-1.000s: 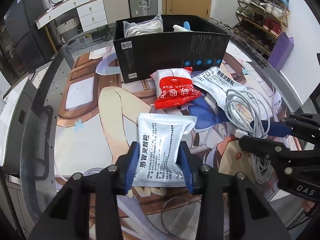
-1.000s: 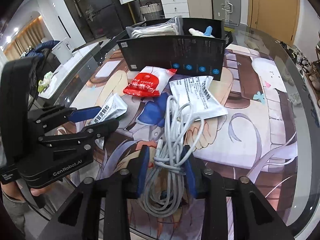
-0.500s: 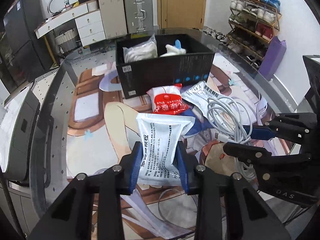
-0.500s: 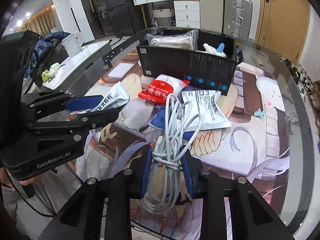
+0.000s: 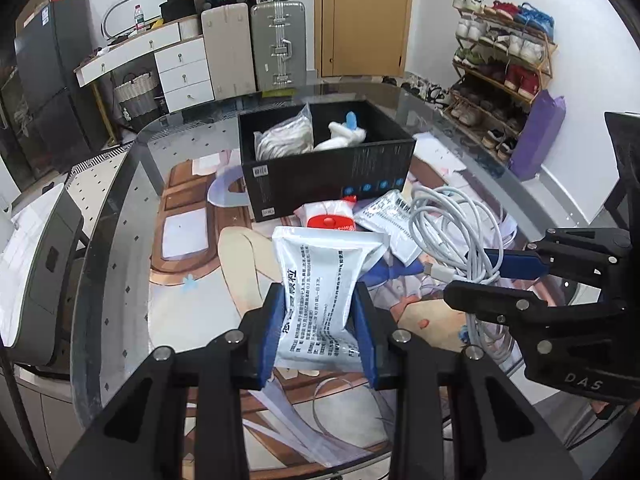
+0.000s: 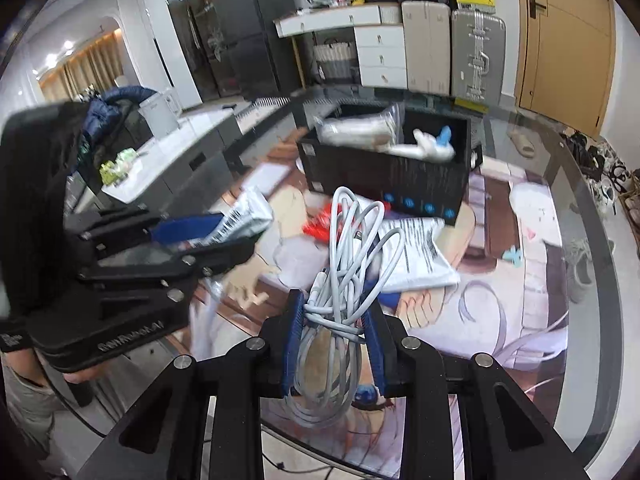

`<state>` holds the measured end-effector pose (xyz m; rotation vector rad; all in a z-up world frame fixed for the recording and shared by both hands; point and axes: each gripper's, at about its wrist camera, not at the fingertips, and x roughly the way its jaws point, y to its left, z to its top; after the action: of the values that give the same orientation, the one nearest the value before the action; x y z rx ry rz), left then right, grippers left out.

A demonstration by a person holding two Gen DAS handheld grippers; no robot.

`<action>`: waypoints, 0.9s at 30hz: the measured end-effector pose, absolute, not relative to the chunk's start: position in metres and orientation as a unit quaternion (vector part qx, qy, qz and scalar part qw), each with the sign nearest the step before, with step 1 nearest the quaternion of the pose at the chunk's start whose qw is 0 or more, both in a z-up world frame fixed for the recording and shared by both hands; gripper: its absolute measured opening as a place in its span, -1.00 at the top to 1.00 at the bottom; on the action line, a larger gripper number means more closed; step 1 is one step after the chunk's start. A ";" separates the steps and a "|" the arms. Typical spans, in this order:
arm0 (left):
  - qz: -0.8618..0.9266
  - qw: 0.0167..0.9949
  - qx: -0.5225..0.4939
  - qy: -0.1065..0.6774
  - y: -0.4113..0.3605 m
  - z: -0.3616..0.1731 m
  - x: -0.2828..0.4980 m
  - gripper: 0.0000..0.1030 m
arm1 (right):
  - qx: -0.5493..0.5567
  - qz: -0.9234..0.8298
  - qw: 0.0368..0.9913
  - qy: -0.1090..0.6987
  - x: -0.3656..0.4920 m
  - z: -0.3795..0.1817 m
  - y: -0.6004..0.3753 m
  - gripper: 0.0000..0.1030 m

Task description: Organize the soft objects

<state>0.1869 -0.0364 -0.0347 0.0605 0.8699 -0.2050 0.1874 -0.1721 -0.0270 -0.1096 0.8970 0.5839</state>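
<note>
My left gripper [image 5: 319, 312] is shut on a silver medicine pouch [image 5: 320, 280] and holds it above the table. My right gripper [image 6: 334, 320] is shut on a bundle of white cable [image 6: 344, 256], also lifted; it shows at the right of the left wrist view [image 5: 452, 240]. The black box [image 5: 324, 176] stands ahead, holding a bagged white item [image 5: 284, 140] and a white and blue soft toy [image 5: 344, 134]. A red and white pouch [image 5: 330, 218] and a second silver pouch [image 5: 388, 216] lie in front of the box.
The glass table [image 5: 120, 220] covers a printed anime mat. A grey printer [image 5: 36, 264] stands off the table's left edge. A shoe rack [image 5: 504, 64] and a purple bag [image 5: 536, 136] are at the right; suitcases and drawers stand behind.
Both grippers have risen and pulled back from the table, the left with the silver pouch, the right with the cable bundle. The box now looks farther and lower.
</note>
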 end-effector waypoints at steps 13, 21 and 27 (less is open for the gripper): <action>-0.089 0.946 0.026 0.310 -0.033 0.027 0.177 0.37 | -0.054 0.274 0.900 0.335 0.182 0.041 -0.163 0.43; -0.075 0.970 0.023 0.229 -0.021 0.069 0.199 0.37 | -0.063 0.246 0.932 0.260 0.208 0.084 -0.161 0.43; -0.053 0.978 0.000 0.204 -0.006 0.069 0.242 0.37 | -0.073 0.215 0.946 0.232 0.247 0.092 -0.148 0.43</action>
<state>0.2421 -0.0061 0.0694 0.0008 0.4107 -0.1072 0.2470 -0.1479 0.0919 -0.1484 0.4716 0.4382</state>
